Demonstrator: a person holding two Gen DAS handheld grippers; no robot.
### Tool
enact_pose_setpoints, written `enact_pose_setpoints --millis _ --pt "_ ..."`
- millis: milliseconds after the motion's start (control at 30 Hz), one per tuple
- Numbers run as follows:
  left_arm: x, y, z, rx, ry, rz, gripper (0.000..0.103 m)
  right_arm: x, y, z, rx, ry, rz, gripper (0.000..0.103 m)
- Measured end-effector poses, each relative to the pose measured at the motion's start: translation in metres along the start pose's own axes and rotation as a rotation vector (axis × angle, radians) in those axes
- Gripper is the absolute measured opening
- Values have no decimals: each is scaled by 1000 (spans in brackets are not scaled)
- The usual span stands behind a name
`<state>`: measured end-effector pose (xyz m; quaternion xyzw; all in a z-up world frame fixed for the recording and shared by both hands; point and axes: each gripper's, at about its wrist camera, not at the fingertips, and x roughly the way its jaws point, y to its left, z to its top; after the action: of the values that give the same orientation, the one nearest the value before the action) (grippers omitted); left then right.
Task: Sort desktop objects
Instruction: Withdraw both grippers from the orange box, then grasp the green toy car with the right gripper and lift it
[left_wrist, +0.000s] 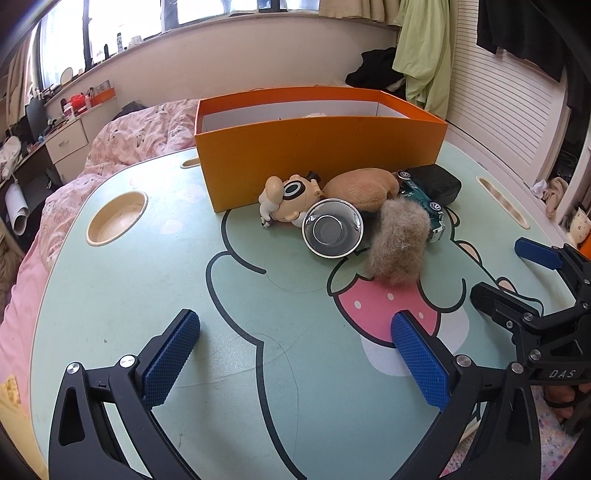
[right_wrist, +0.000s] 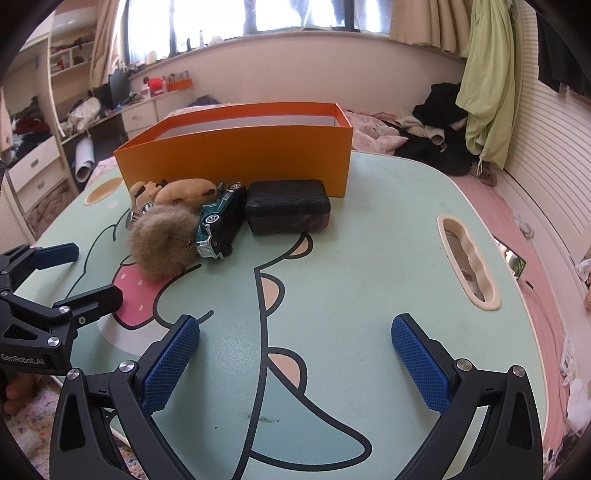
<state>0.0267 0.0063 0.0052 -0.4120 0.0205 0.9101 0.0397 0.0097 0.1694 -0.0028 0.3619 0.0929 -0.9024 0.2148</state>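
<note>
Through my left wrist camera, my left gripper (left_wrist: 295, 360) is gaping wide and empty at bottom centre; the clear bowl (left_wrist: 332, 232) and fur puff (left_wrist: 397, 245) are lying up-frame, slightly right, before the orange box (left_wrist: 317, 162).

Through my right, my right gripper (right_wrist: 295, 363) is likewise spread empty; the black case (right_wrist: 287, 206) is sitting above centre, long axis crosswise, probably nearer this hand.

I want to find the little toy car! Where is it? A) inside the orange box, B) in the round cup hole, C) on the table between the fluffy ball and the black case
C: the green toy car lies tipped on the table, between the fluffy ball and the black case, in front of the orange box.
</note>
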Motion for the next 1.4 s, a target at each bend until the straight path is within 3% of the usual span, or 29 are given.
enact_pose_setpoints --millis 400,500,567,667,733,833,1100,1167,1400 --pt "0 0 0 -1 0 -1 103 0 0 1 0 -2 3 103" --pt "0 0 0 -2 0 -3 103 -5 4 7 -5 -20 27 87" --pt "0 1 0 -1 0 -3 103 -9 8 19 -8 -48 33 85" --pt "0 1 0 -2 0 -3 103 -8 14 42 29 -59 120 76" --pt "0 1 0 -2 0 -4 103 2 17 57 50 -36 158 60" --pt "0 1 0 -2 -1 -4 103 21 22 72 59 -8 132 43" --pt "0 1 0 -2 0 -4 103 44 31 72 40 81 160 35" --pt "0 1 0 -1 0 -3 103 42 33 63 -3 72 131 29" --pt "-1 2 0 0 -2 -4 103 14 15 31 -8 50 144 28"
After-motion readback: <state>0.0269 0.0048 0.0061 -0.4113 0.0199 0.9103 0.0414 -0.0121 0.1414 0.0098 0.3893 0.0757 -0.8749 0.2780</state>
